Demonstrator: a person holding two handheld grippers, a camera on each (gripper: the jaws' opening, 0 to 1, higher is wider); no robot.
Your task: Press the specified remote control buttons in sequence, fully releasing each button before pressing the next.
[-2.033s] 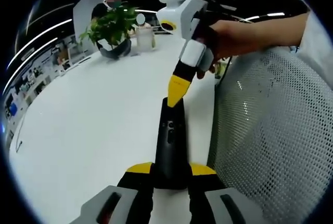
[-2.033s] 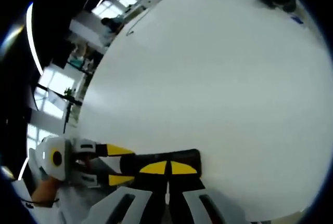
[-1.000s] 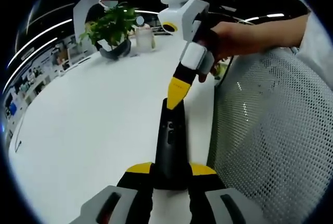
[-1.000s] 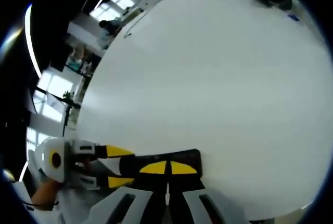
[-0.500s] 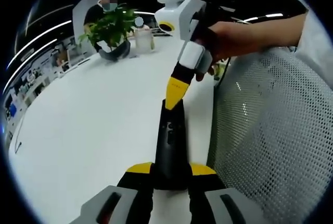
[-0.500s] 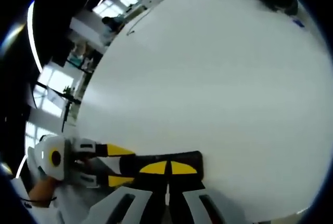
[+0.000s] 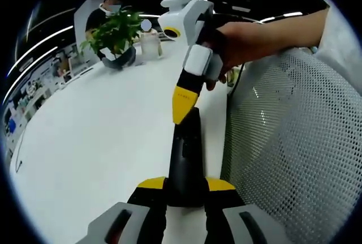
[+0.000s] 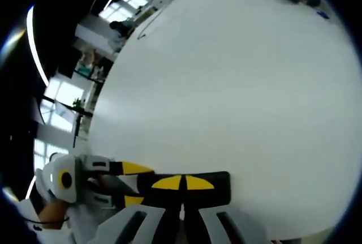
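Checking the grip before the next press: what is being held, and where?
The left tongs clamp the black remote at its near end. The right tongs are shut, tip over its far end, holding nothing.

The left gripper (image 7: 180, 190) has grey bodies at the bottom of the left gripper view, with black jaws capped in yellow. The right gripper (image 7: 182, 103), in the upper middle of that view, is white and grey with a yellow tapered tip on a black neck. A hand (image 7: 237, 40) wraps its handle; a white sleeve (image 7: 339, 23) shows at upper right.
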